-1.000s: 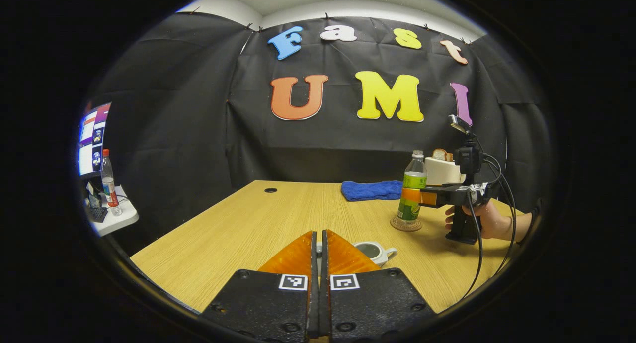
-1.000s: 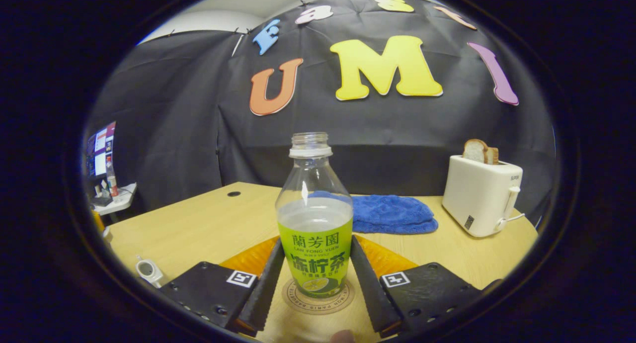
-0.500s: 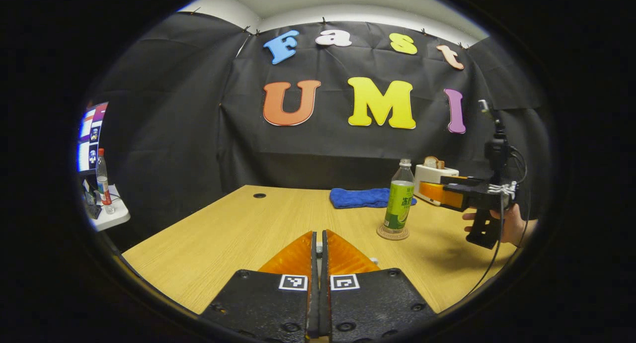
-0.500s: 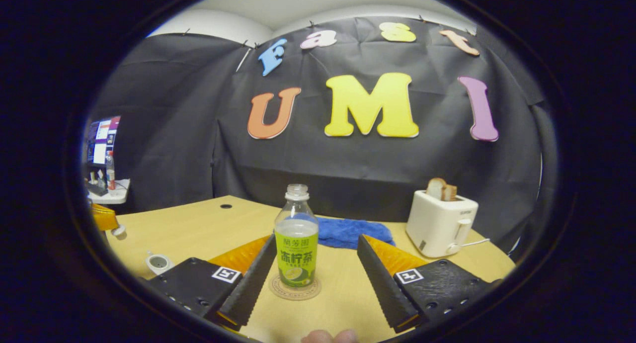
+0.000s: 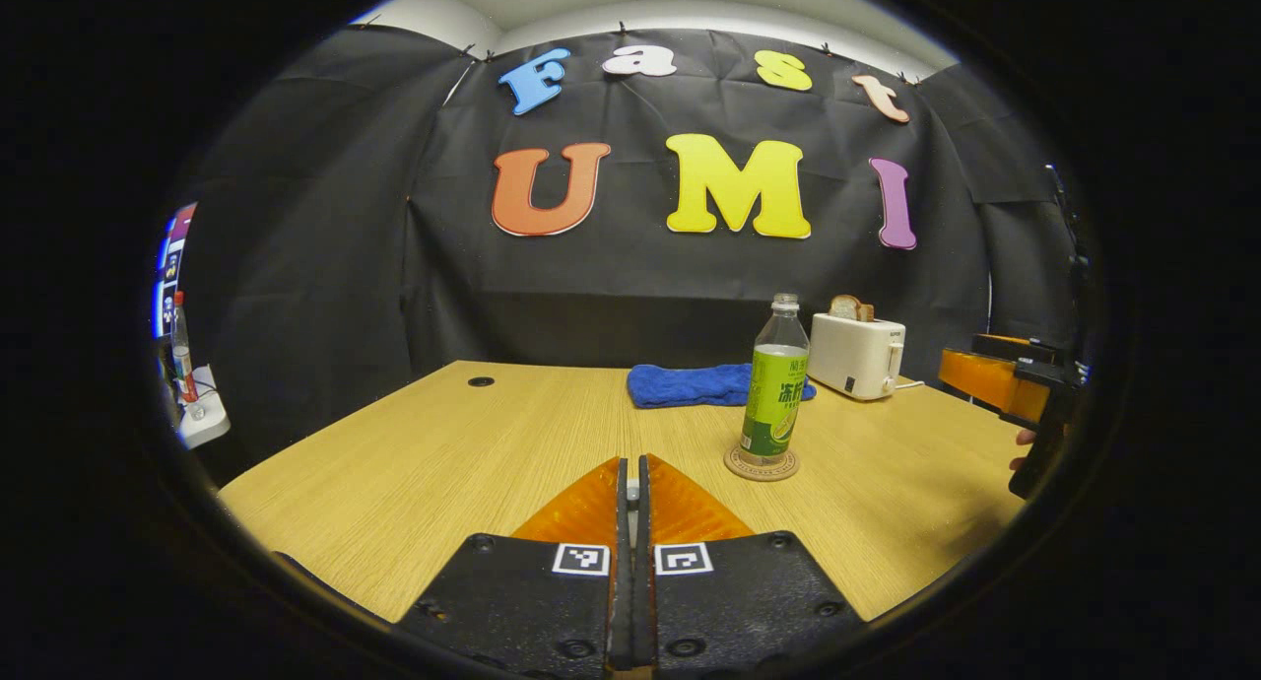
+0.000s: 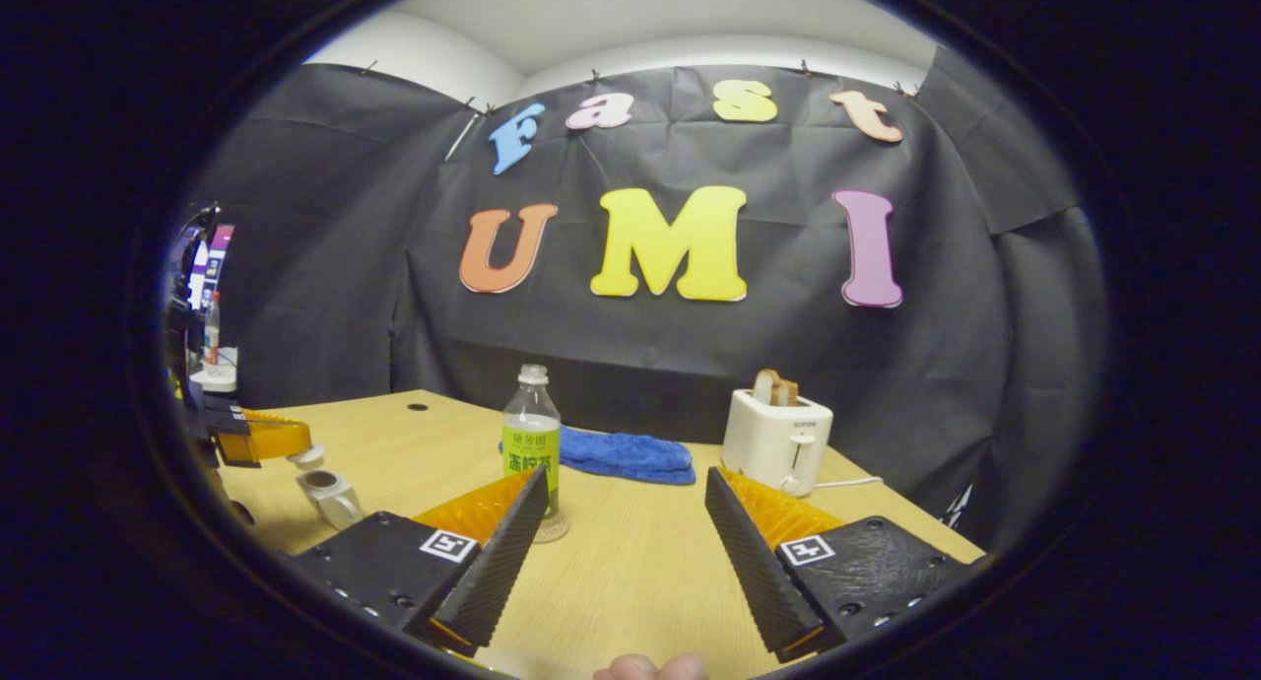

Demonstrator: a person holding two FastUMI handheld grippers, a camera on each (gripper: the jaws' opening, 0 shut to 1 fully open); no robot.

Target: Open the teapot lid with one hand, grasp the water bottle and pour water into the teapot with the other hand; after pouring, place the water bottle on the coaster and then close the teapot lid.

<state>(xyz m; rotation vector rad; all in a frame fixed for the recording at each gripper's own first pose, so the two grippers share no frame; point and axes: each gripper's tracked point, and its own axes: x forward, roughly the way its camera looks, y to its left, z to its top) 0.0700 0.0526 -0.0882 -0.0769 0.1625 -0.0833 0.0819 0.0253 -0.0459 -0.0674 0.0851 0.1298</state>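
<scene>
On a wooden table in a cloth-walled booth, the water bottle stands upright, long axis vertical, uncapped neck pointing at the ceiling, its base on a round coaster right of the table's middle. Behind it lies a blue towel; to the far right sits a white toaster with bread slices in its slots.

The left gripper, seen in the left gripper view, has its fingers pressed together, with a small pale piece, seemingly the lid's knob, just visible at their tips. The right gripper view supplies what that view lacks: the teapot, small and white, stands open-topped at the near left of the table, and the left gripper above it carries the lid at its fingertips.

The right gripper has its fingers spread wide apart, nothing between them, with the bottle farther off past its left finger. In the left gripper view it hangs at the far right edge, well apart from the bottle, part of a hand beneath it.
</scene>
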